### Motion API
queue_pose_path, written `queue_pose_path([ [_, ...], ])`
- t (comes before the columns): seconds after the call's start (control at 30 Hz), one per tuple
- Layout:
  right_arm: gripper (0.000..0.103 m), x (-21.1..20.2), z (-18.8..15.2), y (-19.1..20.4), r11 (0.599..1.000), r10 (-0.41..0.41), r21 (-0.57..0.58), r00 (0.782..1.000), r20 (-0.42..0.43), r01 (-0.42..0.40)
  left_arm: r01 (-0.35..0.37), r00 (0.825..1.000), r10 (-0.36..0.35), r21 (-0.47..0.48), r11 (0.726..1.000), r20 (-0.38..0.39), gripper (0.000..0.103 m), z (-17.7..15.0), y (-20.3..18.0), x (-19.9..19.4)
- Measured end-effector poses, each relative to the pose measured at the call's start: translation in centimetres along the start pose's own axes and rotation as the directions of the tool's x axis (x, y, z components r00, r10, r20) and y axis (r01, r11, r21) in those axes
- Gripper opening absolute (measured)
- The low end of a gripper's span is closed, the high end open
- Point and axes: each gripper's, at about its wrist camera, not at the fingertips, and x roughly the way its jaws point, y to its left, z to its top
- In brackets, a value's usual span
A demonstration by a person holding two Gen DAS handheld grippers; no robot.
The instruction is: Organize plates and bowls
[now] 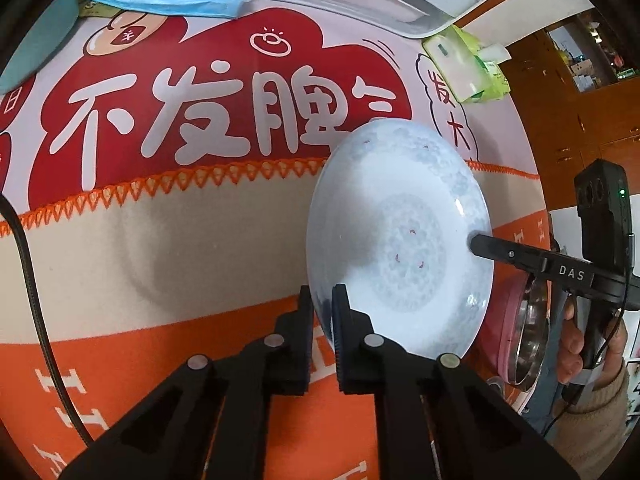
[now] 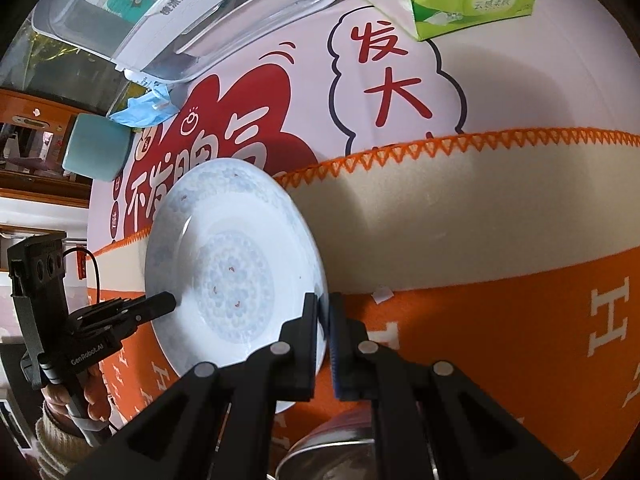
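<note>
The fingers of the left gripper (image 1: pixel 323 300) and right gripper (image 2: pixel 323 310) each pinch opposite rim edges of the round white porcelain plate with pale blue floral pattern (image 1: pixel 400 240), probably sharing its weight, over the orange-and-beige blanket (image 1: pixel 160 248).

**Bright, even light; heavy fisheye bend**

Both my wrist views are well lit by soft daylight. The plate (image 1: pixel 400 240) carries a thin glare streak near its rim and throws a soft grey shadow onto the cloth (image 1: pixel 180 240). My own fingers (image 2: pixel 304 344) look sharp. Straight lines bow hard toward the edges, where black corners close in and detail smears.
</note>
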Motion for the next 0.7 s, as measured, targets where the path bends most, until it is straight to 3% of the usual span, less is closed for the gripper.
queue_pose_path([
  [0.37,0.005,-1.5,-1.0,2.0,0.999,0.035,-0.029,0.999,0.033,-0.034,0.009,0.999,-0.008,-0.017,1.0,0.041,0.006,-1.4,0.8,-3.1],
  [0.7,0.005,-2.8,-4.1,7.1,0.993,0.059,-0.1,0.998,0.033,-0.055,-0.047,0.994,0.05,-0.034,0.998,0.095,0.006,-5.6,2.1,-9.1],
])
